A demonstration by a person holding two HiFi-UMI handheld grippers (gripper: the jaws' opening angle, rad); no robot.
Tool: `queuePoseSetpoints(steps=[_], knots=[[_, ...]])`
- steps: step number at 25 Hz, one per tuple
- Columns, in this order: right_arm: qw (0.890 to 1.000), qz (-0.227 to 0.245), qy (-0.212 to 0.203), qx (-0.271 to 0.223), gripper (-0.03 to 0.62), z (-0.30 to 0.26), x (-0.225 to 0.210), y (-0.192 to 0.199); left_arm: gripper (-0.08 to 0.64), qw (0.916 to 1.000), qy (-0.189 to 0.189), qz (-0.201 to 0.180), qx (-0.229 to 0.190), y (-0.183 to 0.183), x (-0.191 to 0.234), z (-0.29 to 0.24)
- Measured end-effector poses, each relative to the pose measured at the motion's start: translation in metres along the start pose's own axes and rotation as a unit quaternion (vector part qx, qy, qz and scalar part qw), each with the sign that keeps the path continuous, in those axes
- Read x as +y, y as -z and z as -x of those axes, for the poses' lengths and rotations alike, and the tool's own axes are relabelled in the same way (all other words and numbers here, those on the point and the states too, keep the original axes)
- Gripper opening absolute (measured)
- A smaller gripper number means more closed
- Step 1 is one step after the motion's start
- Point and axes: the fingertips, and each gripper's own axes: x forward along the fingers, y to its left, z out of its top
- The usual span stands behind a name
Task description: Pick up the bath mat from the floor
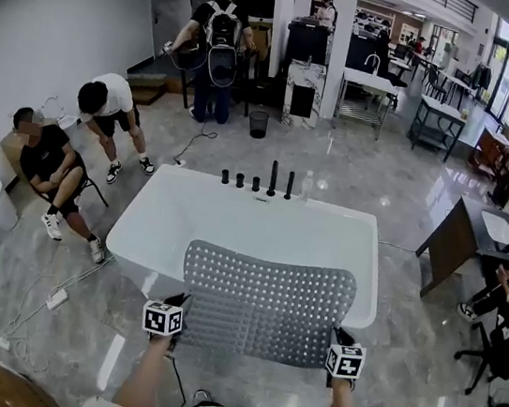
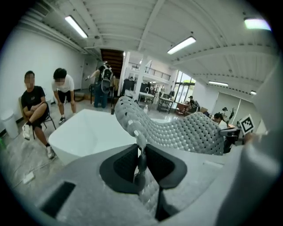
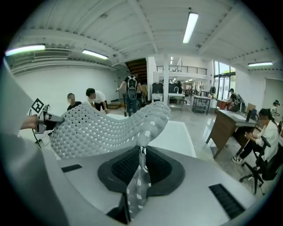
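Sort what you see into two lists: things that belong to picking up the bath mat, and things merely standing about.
In the job:
bath mat, held up by two corners
left gripper, shut on it
right gripper, shut on it

Standing about:
white bathtub
black taps
wooden desk
black bin
seated person
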Motion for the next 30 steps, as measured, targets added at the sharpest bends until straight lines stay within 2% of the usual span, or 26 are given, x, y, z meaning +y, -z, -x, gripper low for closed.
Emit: queuePoseSetpoints(steps=[3,6,10,14,21,26,30], knots=[[0.998,0.004,0.004,-0.067,0.048,0.016,-0.003,-0.064,0.058,0.9974,0.003,-0.024,-0.067,-0.067,-0.004,0.019],[0.991,0.007,0.009,-0.133,0.048,0.040,-0.012,-0.127,0.058,0.9902,0.003,-0.039,-0.134,-0.134,-0.011,0.044],[0.980,0.016,0.013,-0.198,0.048,0.077,-0.013,-0.190,0.057,0.9779,0.005,-0.052,-0.202,-0.195,-0.016,0.084],[0.965,0.023,0.015,-0.259,0.048,0.111,-0.017,-0.243,0.057,0.9608,0.003,-0.070,-0.268,-0.245,-0.026,0.122],[0.944,0.032,0.022,-0.328,0.048,0.166,-0.017,-0.295,0.057,0.9338,-0.003,-0.081,-0.348,-0.297,-0.031,0.185],[0.933,0.043,0.026,-0.357,0.048,0.194,-0.016,-0.308,0.057,0.9153,-0.013,-0.085,-0.393,-0.315,-0.033,0.216],[0.925,0.057,0.031,-0.375,0.048,0.215,-0.017,-0.315,0.057,0.9045,-0.017,-0.086,-0.418,-0.326,-0.039,0.233]])
